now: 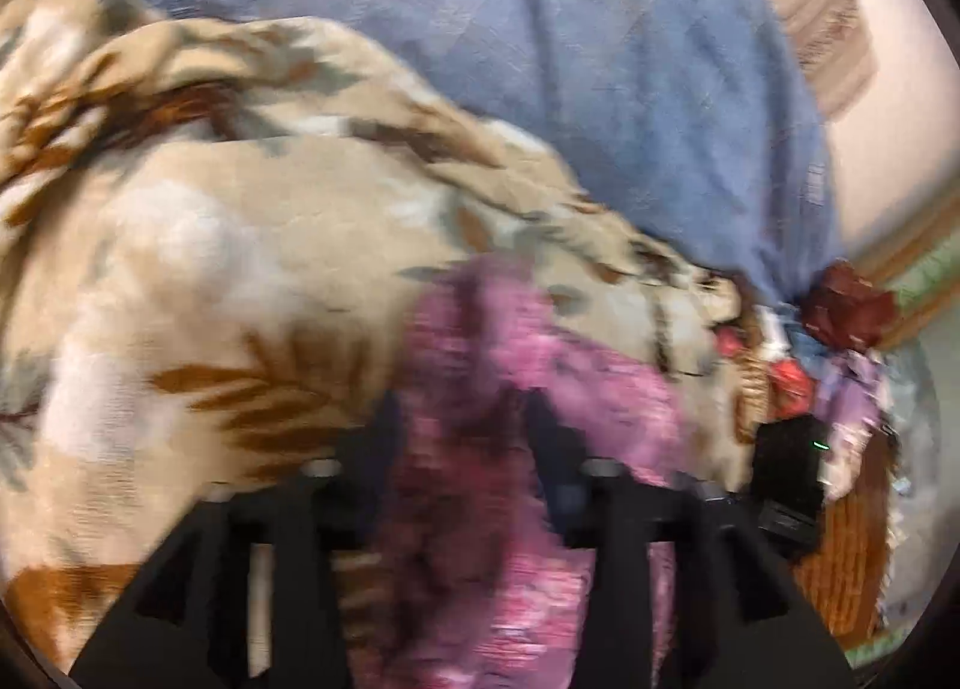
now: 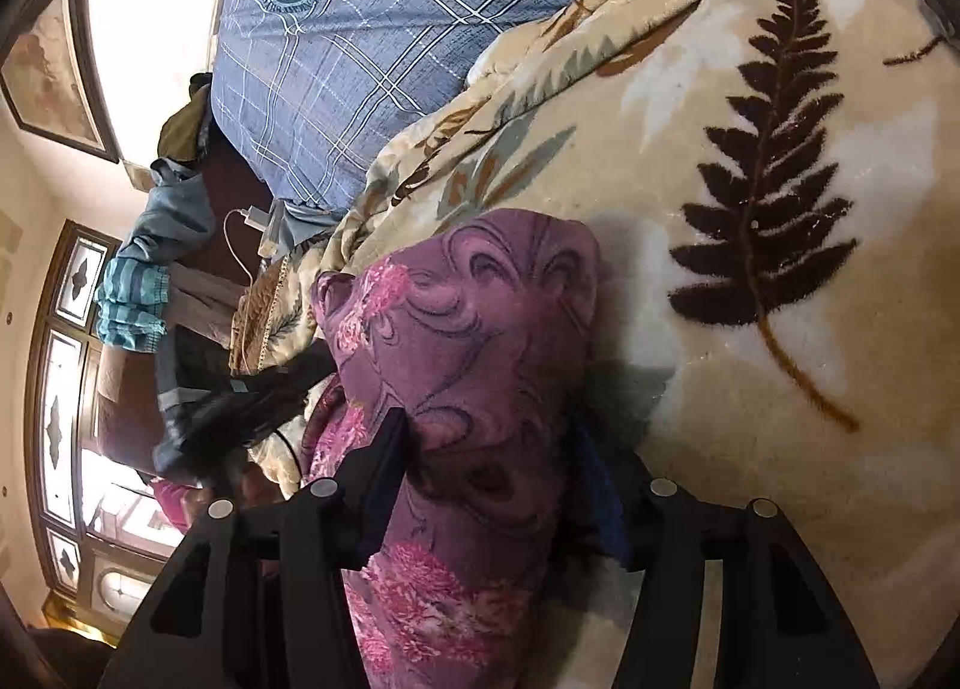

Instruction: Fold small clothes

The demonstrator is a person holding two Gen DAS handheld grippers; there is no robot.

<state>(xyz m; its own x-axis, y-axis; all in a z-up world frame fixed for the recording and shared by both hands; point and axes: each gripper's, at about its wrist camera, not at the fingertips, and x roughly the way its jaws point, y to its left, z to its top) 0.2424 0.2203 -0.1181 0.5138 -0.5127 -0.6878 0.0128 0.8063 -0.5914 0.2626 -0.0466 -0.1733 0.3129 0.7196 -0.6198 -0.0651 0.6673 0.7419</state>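
A purple floral garment (image 1: 510,485) lies bunched on a beige leaf-print blanket (image 1: 210,269). In the blurred left wrist view my left gripper (image 1: 462,425) has a finger on each side of the cloth and is shut on it. In the right wrist view the same purple garment (image 2: 474,365) runs up between the fingers of my right gripper (image 2: 486,437), which is shut on it. The cloth hangs forward in a folded tube over the blanket (image 2: 750,209). The other gripper (image 1: 786,479) shows as a black shape at the right of the left wrist view.
A blue plaid pillow (image 2: 360,47) lies beyond the blanket, also in the left wrist view (image 1: 600,59). A pile of other clothes (image 2: 150,281) and a white charger with cable (image 2: 252,221) sit at the bed's edge. A window (image 2: 60,389) and framed picture (image 2: 54,71) are behind.
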